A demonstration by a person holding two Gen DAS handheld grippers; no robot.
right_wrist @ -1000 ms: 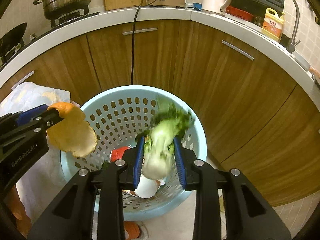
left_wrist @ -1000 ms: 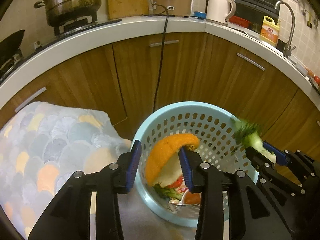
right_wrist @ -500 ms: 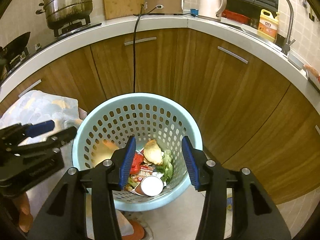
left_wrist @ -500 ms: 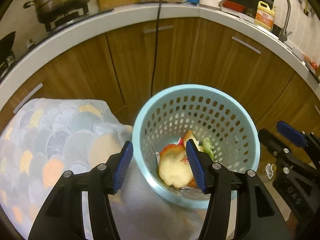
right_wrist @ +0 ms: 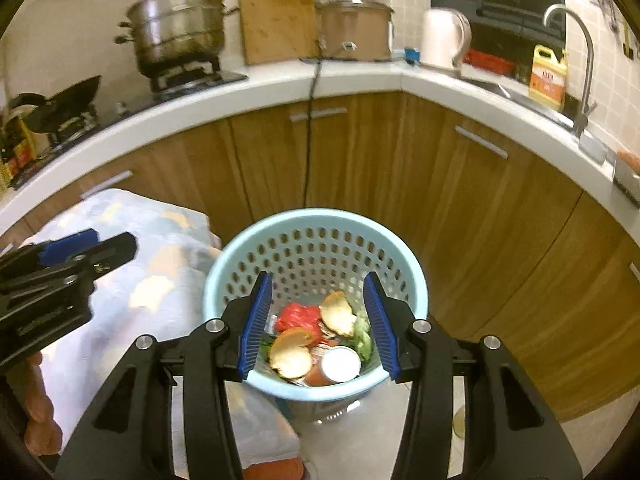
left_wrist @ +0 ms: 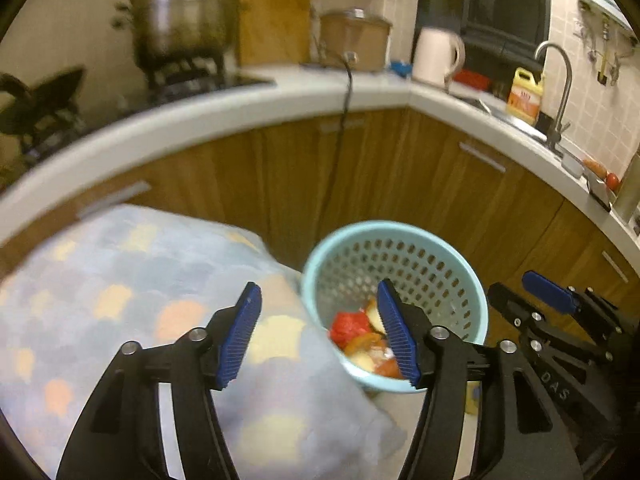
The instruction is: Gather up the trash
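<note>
Writing: "DAS" was legible on the right gripper (left_wrist: 532,300); jug label unreadable.
Left gripper (left_wrist: 320,336): jaws just widened, empty.
Right gripper: parted, empty.
Trash (right_wrist: 316,336): lay in basket (right_wrist: 416,284), below both.

The basket (right_wrist: 316,224) mouth is open from above; cabinets (right_wrist: 460,208) close in behind, a patterned cloth (right_wrist: 160,280) crowds its left.

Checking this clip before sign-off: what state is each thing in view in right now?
left claw: open, empty, jaws just widened
right claw: open, empty
basket: upright on the floor, partly filled
orange peels: lying inside the basket
leafy greens: inside the basket, at its right side
can: inside the basket
steamer pot: on the stove
kettle: upright on the counter
</note>
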